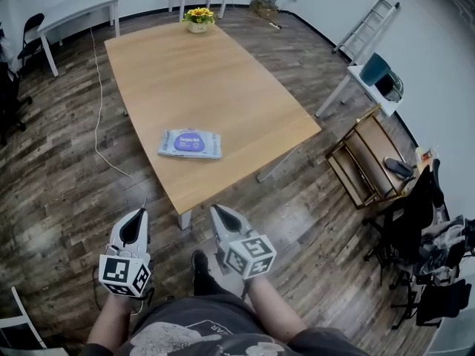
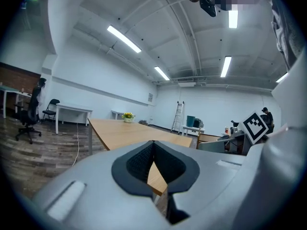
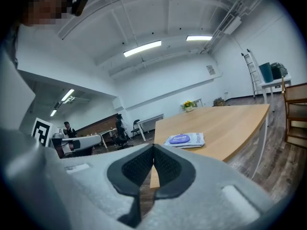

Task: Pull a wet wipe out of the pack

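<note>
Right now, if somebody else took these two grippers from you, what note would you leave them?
The left gripper is shut and empty, held short of the table's near corner.
The right gripper is shut and empty, beside it.
The wet wipe pack lies flat on the table, near the front edge, with neither gripper touching it.
Done: nothing; no wipe is out.
Left: reach the pack, probably steady it with one gripper, and pull a wipe with the other.

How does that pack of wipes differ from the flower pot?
The wet wipe pack lies flat on the near half of the table; the flower pot stands upright at the far end. The pack is pale with a purple label; the pot is white, holding yellow flowers. Both rest on that wooden table.
</note>
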Demonstrator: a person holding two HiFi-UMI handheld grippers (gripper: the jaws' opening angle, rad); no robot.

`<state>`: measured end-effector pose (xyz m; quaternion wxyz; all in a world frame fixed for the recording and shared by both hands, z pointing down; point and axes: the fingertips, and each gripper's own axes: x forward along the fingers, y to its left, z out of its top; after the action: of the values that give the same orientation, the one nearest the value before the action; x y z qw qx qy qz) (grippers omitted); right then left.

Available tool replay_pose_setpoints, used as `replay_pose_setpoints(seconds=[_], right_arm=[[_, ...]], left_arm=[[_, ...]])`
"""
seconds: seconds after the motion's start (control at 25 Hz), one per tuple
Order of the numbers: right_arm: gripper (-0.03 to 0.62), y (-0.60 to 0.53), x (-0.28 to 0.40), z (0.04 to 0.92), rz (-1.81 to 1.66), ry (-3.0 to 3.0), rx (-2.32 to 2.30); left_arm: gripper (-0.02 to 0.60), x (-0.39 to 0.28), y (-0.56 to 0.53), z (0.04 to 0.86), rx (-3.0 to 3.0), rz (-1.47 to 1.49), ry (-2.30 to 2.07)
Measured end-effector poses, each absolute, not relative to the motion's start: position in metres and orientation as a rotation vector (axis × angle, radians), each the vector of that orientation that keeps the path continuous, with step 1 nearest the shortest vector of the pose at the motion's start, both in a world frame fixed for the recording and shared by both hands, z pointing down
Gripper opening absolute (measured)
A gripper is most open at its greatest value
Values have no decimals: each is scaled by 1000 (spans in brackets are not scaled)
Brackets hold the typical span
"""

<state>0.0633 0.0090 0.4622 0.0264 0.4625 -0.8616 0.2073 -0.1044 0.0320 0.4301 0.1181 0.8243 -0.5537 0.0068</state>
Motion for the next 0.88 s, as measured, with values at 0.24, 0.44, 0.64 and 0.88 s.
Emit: replay_pose_setpoints(seconds=[0.24,0.44,0.64,0.88], right_arm=[[-7,-39,92,464,662,-2666,1391],[-7,-70,108,465,656,-2680,1365],[-8,-92,118,467,646,-2691,1336],[-8,-105,111,473,696,-2693,1311]], left_arm=[[18,-86,-25,424,2350,2,-1716],[18,-73,-57,421,2364,41,-1748],[18,-67,-80,423,2347,88,-1781],[18,-69,-99,416,2369,133,-1792]])
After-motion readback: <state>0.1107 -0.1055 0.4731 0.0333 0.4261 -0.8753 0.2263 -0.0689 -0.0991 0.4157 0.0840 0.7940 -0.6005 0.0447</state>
